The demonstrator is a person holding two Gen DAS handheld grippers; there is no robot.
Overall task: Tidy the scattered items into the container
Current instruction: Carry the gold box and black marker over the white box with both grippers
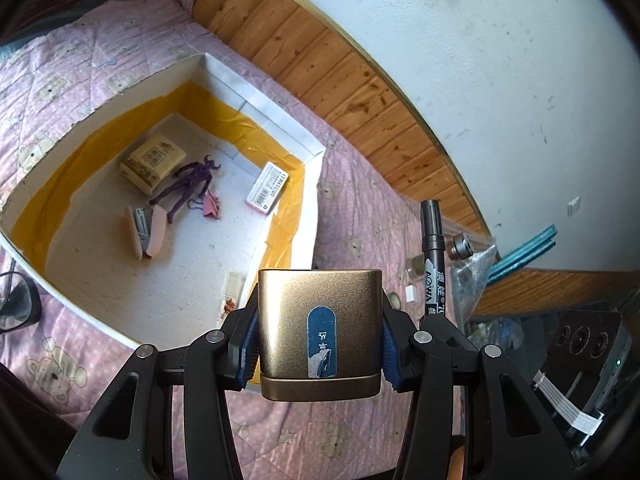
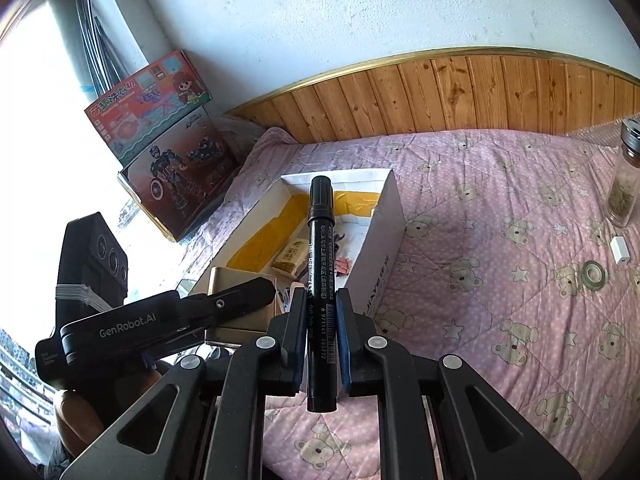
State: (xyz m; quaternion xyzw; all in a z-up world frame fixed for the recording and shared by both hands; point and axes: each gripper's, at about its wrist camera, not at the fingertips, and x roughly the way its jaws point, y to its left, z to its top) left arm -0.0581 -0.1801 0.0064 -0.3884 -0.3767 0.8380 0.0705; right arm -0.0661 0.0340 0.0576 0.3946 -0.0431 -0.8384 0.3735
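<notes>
- my left gripper [image 1: 319, 344] tilts downward over the near rim of the white box [image 1: 308, 184], its blue pads clamped on the sides of a gold case [image 1: 320, 332], held upright between them.
- my right gripper [image 2: 320, 344] also angles down, jaws narrow and squeezing a black marker [image 2: 320, 280] that points at twelve o'clock toward the box.
- from the right wrist, the left gripper sits at nine o'clock, just beside mine.
- inside the box lie a pink stapler [image 1: 145, 232], a purple figure [image 1: 188, 188], a tissue pack [image 1: 154, 162] and an eraser [image 1: 267, 188].
- at three o'clock on the quilt [image 2: 500, 320], a tape roll [image 2: 594, 275] and a white adapter [image 2: 620, 250] lie apart.
</notes>
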